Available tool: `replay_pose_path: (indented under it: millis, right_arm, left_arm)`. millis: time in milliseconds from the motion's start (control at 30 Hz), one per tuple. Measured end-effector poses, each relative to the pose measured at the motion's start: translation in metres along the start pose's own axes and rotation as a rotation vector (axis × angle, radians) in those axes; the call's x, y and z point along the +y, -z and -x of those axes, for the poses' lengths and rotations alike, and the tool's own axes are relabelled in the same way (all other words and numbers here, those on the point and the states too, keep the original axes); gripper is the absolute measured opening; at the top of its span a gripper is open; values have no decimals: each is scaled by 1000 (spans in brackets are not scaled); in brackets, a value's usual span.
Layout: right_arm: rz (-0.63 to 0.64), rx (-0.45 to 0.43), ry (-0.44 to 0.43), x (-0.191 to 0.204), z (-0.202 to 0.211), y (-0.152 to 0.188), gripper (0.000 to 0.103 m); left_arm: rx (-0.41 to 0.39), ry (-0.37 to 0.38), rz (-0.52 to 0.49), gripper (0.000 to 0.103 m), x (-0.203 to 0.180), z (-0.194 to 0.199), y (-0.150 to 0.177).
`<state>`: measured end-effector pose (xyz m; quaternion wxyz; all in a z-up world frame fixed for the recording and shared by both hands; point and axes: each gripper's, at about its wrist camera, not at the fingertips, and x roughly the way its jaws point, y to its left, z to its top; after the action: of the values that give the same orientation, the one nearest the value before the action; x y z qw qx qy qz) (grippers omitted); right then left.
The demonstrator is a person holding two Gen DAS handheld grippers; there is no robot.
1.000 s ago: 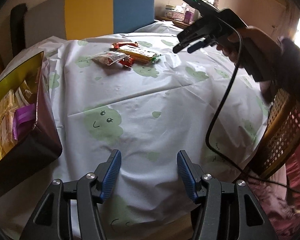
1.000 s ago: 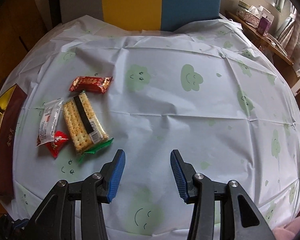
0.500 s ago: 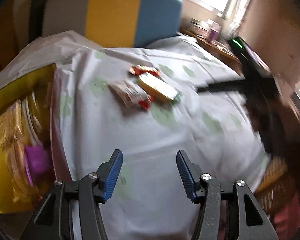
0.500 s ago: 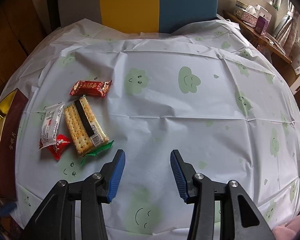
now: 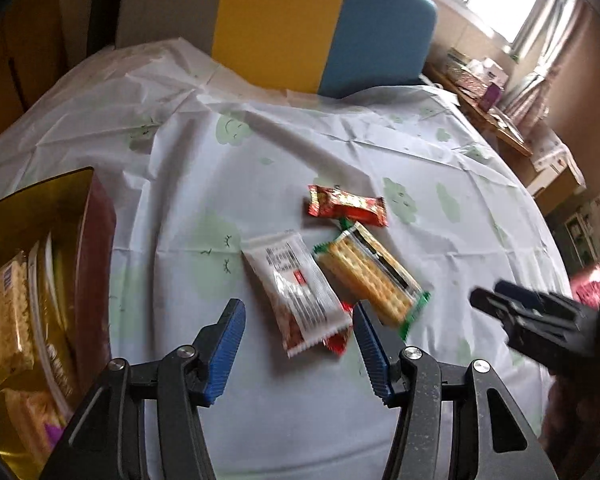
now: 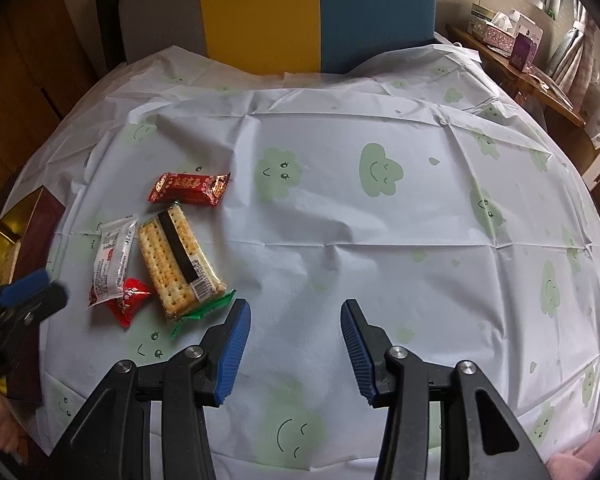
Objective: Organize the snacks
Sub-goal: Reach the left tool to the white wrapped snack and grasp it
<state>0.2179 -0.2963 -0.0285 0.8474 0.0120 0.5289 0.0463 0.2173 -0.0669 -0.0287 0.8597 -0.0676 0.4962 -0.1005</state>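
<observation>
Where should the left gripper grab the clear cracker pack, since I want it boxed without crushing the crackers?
Probably across the cracker pack's two long edges near mid-length, coming down from above. It lies flat and narrow on the tablecloth, its right side clear; the white packet lies close on its left, so the open left gripper needs care there.

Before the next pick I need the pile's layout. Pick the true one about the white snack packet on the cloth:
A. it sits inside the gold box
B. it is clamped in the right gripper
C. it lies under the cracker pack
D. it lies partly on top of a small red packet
D: the white packet overlaps the small red packet at its near end, beside the cracker pack, out on the cloth and in neither gripper.
</observation>
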Motion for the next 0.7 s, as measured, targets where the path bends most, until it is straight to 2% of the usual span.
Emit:
replay_pose_path:
  millis: [133,333,467,500,533,633,700]
  right_arm:
    - [-2,-5,-6,0,1,-1,48]
    - [-2,-9,-16,0,2,-2,48]
    - [-8,-13,-21,0,3,-2,48]
    - [-9,-15,-22,-1,3,-3,48]
    - [-11,-16,-23,-1,3,-3,48]
    - [-17,-17,-23,-4,2,-4,48]
    - [-20,-18,-23,-5,2,-4,48]
  left_arm:
    - [36,7,39,57,4,-17,-12]
    - [66,-44,42,57,2,-42,-24]
    - [110,-50,53,57,4,-61,-27]
    - [103,-53,48,55,4,-63,-27]
    - [83,-69,22,45,2,-61,-27]
    - [66,-49,-10,39,4,-59,-23]
    - [62,-43,-13,38,8,-54,-19]
